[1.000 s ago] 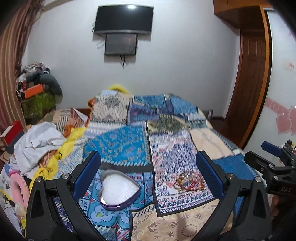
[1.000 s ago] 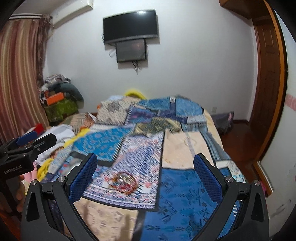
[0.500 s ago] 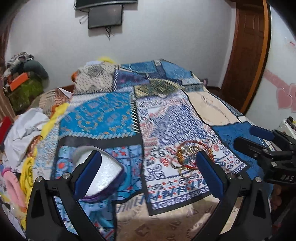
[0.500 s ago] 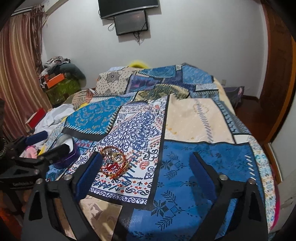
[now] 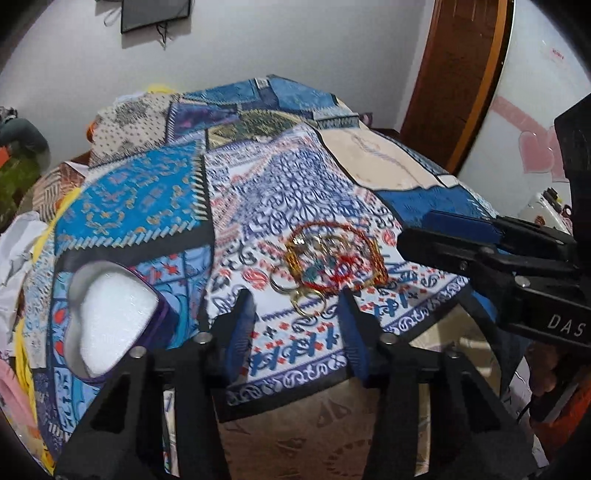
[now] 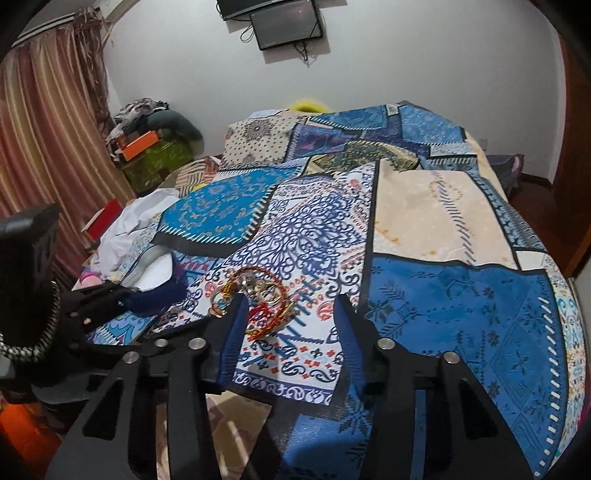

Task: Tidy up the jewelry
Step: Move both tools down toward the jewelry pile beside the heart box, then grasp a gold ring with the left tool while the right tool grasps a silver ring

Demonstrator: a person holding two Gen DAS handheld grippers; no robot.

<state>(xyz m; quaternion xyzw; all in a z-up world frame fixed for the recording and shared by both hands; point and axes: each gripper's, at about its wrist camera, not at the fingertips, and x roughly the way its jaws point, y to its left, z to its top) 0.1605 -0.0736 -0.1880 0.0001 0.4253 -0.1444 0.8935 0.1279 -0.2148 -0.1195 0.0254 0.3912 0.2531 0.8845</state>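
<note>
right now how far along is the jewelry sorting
Nothing looks sorted yet. The tangle of gold and red bangles lies on the patterned bedspread, and the heart-shaped white-lined box sits empty. Both claws, left and right, have just been closing, gripping nothing. All placing remains.

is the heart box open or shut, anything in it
Open: the heart-shaped box has no lid on, its white padded inside shows, and no jewelry is visible in it.

A patchwork bedspread [image 5: 236, 199], a wall-mounted television [image 6: 284, 22] and a striped curtain [image 6: 44, 122].

Left tongs [image 6: 122, 299] partly hide the heart-shaped box [image 6: 159, 273].
</note>
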